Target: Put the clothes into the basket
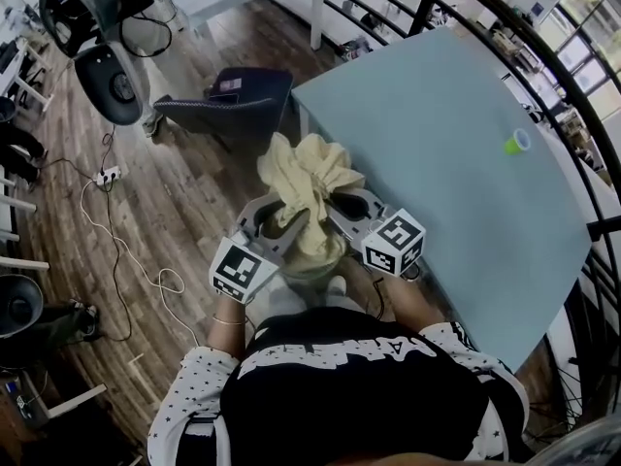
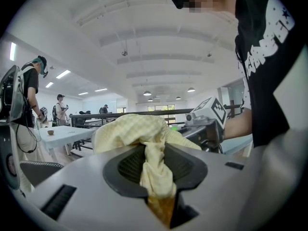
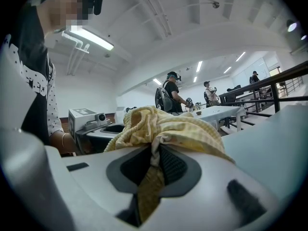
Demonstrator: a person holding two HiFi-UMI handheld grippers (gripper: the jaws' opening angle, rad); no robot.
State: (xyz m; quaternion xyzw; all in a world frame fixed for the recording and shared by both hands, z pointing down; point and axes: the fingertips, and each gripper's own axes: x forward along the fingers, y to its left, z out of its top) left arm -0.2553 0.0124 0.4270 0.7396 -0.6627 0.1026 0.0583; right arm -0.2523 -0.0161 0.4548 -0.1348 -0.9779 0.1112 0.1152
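A pale yellow checked garment point(image 1: 306, 187) hangs bunched between my two grippers, in front of the person and beside the near left corner of the light blue table point(image 1: 456, 144). My left gripper point(image 1: 275, 223) is shut on a fold of the cloth point(image 2: 154, 170), which runs down between its dark pads. My right gripper point(image 1: 335, 212) is shut on another fold point(image 3: 153, 170) of the same garment. Both grippers point nearly level and face each other closely. A dark blue fabric basket point(image 1: 233, 100) stands on the wooden floor beyond the garment, left of the table.
A small green object point(image 1: 514, 144) lies on the table's far right. A white power strip point(image 1: 107, 175) and cable trail across the floor at left. A round black fan base point(image 1: 114, 83) sits upper left. Other people stand at white tables point(image 2: 60, 134) in the background.
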